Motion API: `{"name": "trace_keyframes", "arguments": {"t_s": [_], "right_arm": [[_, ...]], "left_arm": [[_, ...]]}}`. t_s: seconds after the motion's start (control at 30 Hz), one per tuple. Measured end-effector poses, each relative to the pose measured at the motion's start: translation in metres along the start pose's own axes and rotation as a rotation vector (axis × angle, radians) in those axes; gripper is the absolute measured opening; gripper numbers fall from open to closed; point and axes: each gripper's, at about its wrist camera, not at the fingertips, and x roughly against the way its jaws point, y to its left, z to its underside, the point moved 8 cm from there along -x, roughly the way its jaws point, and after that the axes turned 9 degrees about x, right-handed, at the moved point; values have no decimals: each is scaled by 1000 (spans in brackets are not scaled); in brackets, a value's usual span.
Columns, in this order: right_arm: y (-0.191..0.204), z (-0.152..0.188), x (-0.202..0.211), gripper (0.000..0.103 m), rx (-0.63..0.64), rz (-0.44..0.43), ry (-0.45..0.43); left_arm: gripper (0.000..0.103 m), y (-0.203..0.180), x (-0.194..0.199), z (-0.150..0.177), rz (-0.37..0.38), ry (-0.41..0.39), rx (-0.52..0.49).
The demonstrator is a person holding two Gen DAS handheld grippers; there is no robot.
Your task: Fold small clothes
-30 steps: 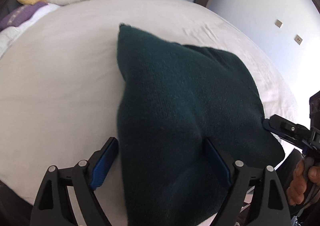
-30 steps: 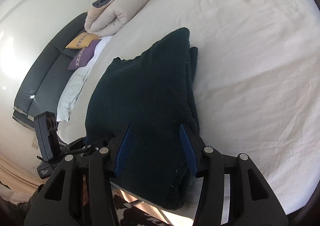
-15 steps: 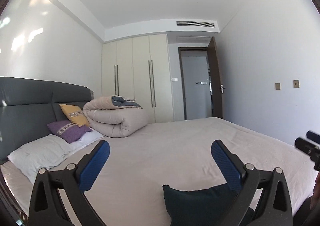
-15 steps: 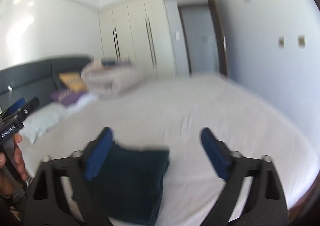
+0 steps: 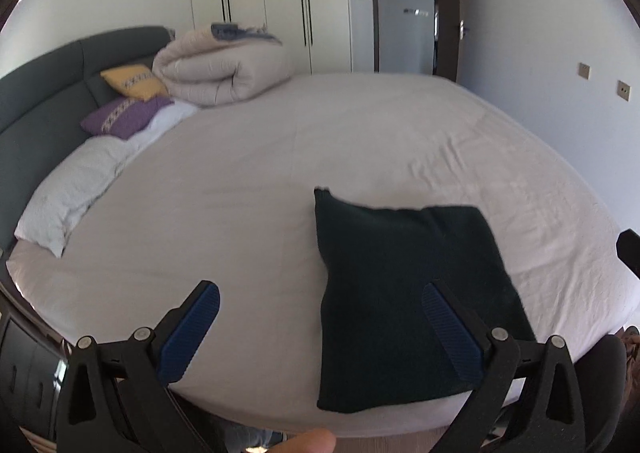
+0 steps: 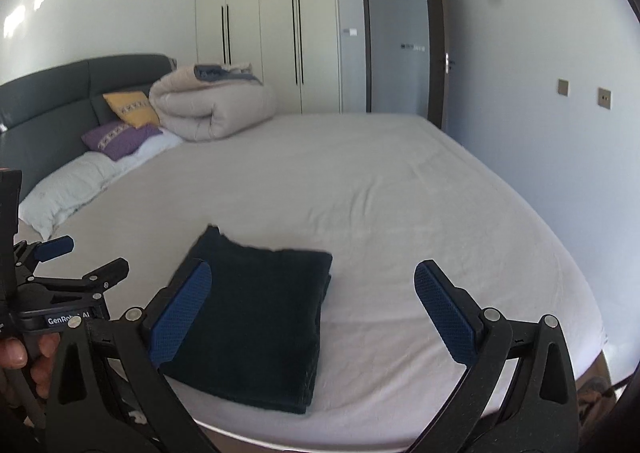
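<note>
Both our claws have just let go and lifted off the dark green folded knit garment (image 5: 412,293) — left gripper (image 5: 320,333) and right gripper (image 6: 312,313) gape empty above it, its long axis running away from us near the white-sheeted bed's (image 5: 280,173) edge, nearer the right.

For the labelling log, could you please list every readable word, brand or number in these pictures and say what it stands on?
"GenRob... AI", middle letters hidden, on the black left gripper body in the right wrist view.
Patterns on the yellow cushion and purple cushion: no lettering.
Nothing else readable.
</note>
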Motion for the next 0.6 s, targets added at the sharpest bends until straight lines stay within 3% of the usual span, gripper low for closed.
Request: {"name": "trace_keyframes", "arguments": {"t_s": [0.07,0.2,0.33,0.6], "right_arm": [[-6,22,-22,103,-33,23,76],[-5,45,-42,103,-95,-13,141],[5,53,-60,103,-87,-14,178],[16,55,-56,103,-63,-4,230]], "left_arm": [[103,6,-13,13,-2,63,13],[103,8,-18,23,4,102,25],[103,7,-21,25,21,118,23],[103,16,-26,25,15,130,42]]}}
